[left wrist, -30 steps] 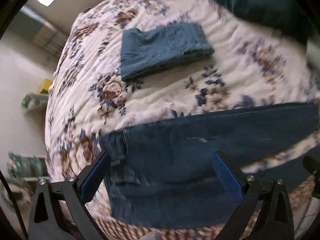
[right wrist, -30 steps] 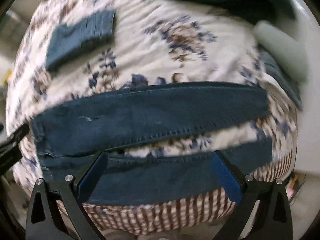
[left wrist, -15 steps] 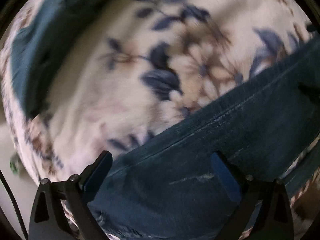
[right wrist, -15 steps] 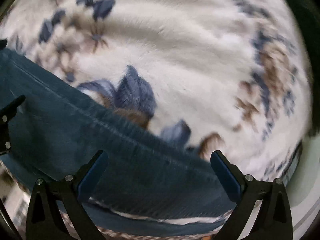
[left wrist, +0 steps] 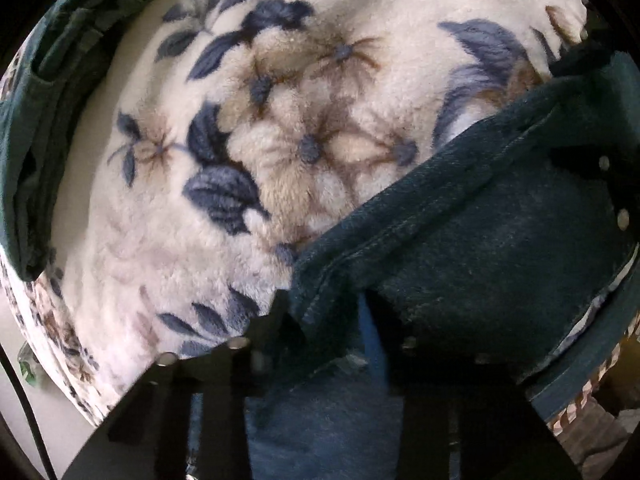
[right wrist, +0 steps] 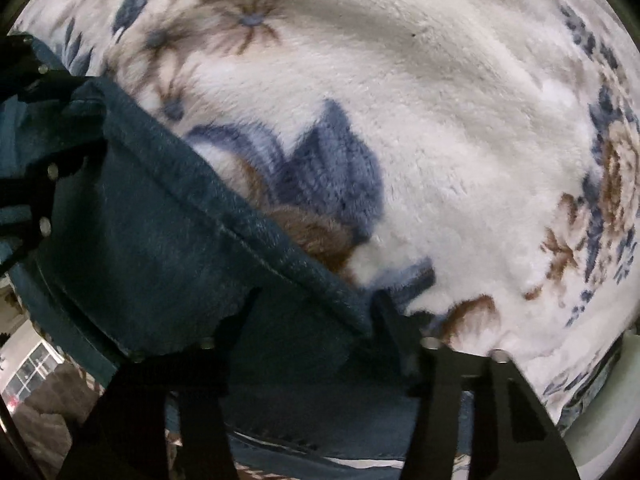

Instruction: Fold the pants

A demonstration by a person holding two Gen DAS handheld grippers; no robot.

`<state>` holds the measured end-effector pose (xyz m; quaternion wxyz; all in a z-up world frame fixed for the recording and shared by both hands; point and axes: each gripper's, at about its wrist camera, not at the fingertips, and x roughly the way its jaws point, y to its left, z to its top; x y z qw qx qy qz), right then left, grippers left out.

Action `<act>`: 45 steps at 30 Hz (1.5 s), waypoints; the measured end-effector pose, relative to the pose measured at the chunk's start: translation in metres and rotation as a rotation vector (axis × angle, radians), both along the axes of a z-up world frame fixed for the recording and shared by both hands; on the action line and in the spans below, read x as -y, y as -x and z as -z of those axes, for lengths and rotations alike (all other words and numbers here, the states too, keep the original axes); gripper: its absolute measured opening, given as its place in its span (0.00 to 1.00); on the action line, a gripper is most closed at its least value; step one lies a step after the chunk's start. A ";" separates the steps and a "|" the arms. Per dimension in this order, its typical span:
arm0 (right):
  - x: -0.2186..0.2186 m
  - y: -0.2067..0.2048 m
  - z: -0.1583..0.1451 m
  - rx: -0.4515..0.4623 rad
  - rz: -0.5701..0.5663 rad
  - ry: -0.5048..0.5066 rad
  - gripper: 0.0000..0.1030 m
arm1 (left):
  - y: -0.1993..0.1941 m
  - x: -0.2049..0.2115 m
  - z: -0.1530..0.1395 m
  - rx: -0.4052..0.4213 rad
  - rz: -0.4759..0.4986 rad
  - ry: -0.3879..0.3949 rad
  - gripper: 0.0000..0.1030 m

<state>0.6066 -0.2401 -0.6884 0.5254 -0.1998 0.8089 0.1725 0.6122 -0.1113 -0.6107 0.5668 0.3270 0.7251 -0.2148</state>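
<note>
Dark blue denim pants (left wrist: 500, 240) lie on a white fleece blanket with blue and brown flowers (left wrist: 320, 100). My left gripper (left wrist: 330, 316) points steeply down at the pants' far seam edge. Its jaws are closing, and a raised fold of denim is pinched between the pads. In the right wrist view the same pants (right wrist: 140, 240) fill the lower left. My right gripper (right wrist: 320, 312) is also closing, with the bunched seam edge filling the gap between its fingers. Each view shows the other gripper's black frame at its edge, the right gripper (left wrist: 600, 168) and the left gripper (right wrist: 40, 184).
A folded blue-green denim garment (left wrist: 40, 120) lies at the upper left of the left wrist view. A brown checked sheet (left wrist: 580, 400) shows under the blanket's near edge. The blanket (right wrist: 440, 120) stretches away beyond the pants.
Both grippers dropped from high above the bed onto the pants' far edge. Both then went from wide open to closed on the denim, bunching it up between the fingers.
</note>
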 end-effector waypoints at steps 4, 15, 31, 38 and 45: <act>0.020 0.018 -0.017 0.041 0.054 -0.012 0.17 | 0.006 -0.006 -0.022 0.040 -0.069 0.021 0.14; 0.073 0.105 -0.115 0.174 0.230 -0.112 0.10 | 0.081 -0.049 -0.146 0.187 -0.264 0.083 0.11; 0.046 0.259 -0.128 0.186 0.294 -0.145 0.09 | 0.256 -0.092 -0.162 0.192 -0.646 0.114 0.11; 0.030 0.298 -0.037 0.135 0.424 -0.090 0.10 | 0.295 -0.099 -0.078 0.064 -0.740 0.069 0.14; 0.044 0.300 -0.043 0.121 0.509 -0.062 0.14 | 0.293 -0.088 -0.105 0.095 -0.726 0.082 0.19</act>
